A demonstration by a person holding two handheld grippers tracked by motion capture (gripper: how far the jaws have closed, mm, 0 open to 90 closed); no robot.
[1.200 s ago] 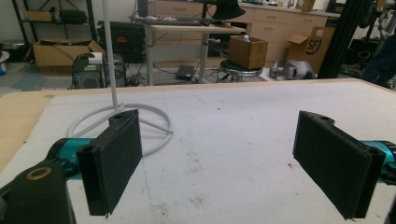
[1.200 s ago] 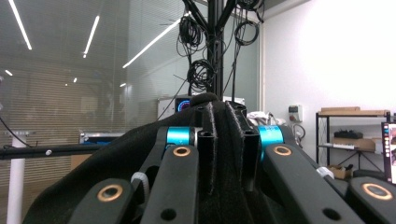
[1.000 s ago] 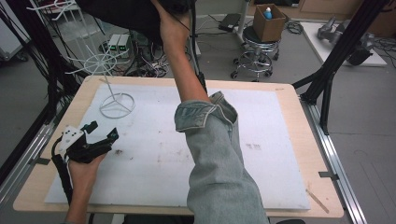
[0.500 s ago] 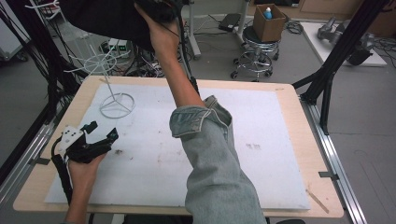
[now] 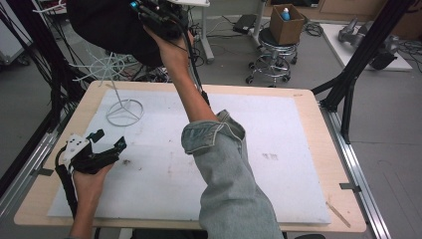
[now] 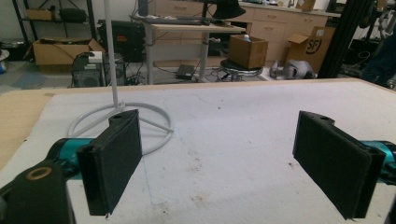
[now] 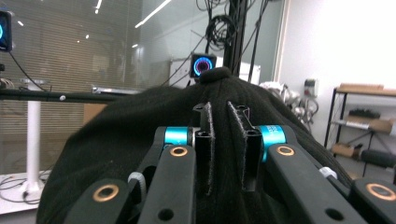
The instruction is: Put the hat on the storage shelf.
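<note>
Right claw (image 7: 218, 140), raised high beyond the table's far edge, pinches a fold of the black hat (image 5: 107, 27) between nearly closed jaws; the hat hangs above the white wire stand (image 5: 115, 79), which rises from a ring base at the far left of the white mat (image 5: 278, 129). Left claw (image 5: 107, 142) rests low near the table's (image 5: 308, 107) left edge, jaws wide with nothing between them. Mat right of the sleeve (image 5: 224, 169) lies bare, a stool (image 5: 273, 64) beyond

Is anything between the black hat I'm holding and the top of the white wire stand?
Nothing visible. The right gripper pinches the black hat just above the white wire stand. The left gripper waits open, low on the table, beside the stand's base.
</note>
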